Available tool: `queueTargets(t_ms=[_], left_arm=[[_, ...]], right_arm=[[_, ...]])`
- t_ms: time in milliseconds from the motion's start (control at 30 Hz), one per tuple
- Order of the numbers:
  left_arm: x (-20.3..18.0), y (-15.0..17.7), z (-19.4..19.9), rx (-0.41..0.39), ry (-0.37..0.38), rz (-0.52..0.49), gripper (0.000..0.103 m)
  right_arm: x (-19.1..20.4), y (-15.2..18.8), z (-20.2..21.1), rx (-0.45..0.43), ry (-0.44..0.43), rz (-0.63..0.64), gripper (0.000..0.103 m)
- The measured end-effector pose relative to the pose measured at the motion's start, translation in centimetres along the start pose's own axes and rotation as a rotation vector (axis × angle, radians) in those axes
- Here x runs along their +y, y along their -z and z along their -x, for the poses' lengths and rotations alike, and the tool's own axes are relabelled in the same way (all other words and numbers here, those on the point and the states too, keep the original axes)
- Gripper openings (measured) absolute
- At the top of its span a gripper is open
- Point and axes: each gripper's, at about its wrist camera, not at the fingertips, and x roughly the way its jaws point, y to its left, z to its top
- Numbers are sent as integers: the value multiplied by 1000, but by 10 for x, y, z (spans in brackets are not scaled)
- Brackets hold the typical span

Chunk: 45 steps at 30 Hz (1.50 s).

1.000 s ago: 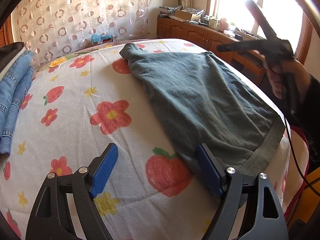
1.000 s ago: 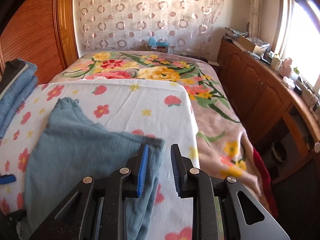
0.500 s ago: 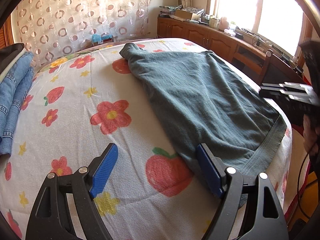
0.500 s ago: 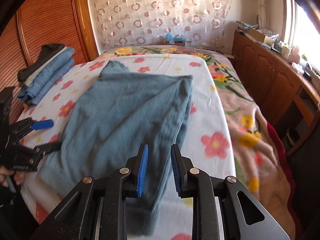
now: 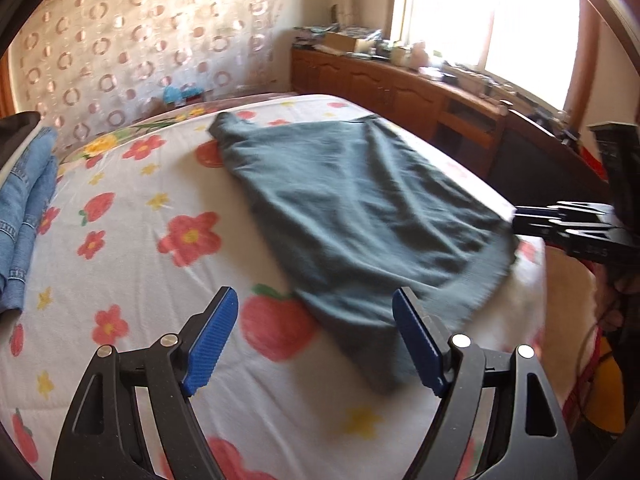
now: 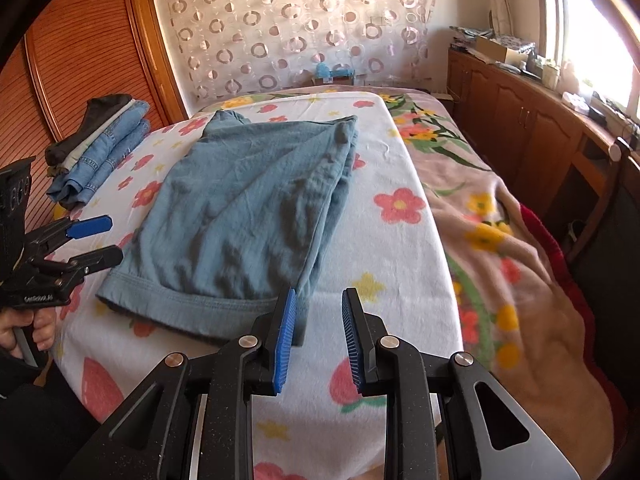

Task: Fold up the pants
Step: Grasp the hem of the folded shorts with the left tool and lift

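while soft teal knit pants (image 6: pixel 248 208) lie flat, left gripper (image 5: pixel 316 340) w/ jaws just narrowing & right gripper (image 6: pixel 318 340) gape empty.

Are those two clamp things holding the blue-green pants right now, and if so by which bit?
Nothing is held. The left gripper and the right gripper both have empty, parted jaws near the waistband end of the pants.

Pants (image 6: pixel 244 204) (image 5: pixel 360 216): you have one blue-grey pair, soft knit, doubled leg over leg, lying flat on the flowered bed sheet (image 6: pixel 400 256), waistband at the near edge, slightly wrinkled.
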Motion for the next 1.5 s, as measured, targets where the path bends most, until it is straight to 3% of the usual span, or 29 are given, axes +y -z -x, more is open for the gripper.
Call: queueTargets(t_ms=[100,233,367,433,467,567,733,967,1133,1233,1500], left_arm=[[-11,7,4,13,38,-19,73],[-15,13,2,37,67,-21,56],[-13,18,-4,58,89,7,46],[-15,20,-5,58,96,6,36],[-16,20,-4,57,100,3,30],[-17,19,-2,43,104,-2,19],[-15,15,10,8,106,2,18],[-10,19,5,34,111,18,18],[-9,22,0,51,109,25,18],[-9,23,-1,55,107,30,18],[-9,24,-1,46,107,35,18]], right_arm=[[0,4,1,1,-28,-25,25],[6,5,1,1,-56,-26,25],[9,7,-3,5,-43,-17,25],[8,7,-4,9,-40,-18,24],[9,7,-4,9,-43,-15,16],[8,5,0,-3,-57,-16,12],[12,5,10,-16,-81,-8,11],[12,14,1,35,-62,-15,11],[11,9,1,21,-58,-27,11],[13,7,1,0,-42,-29,31],[17,10,-17,36,-32,-40,32]])
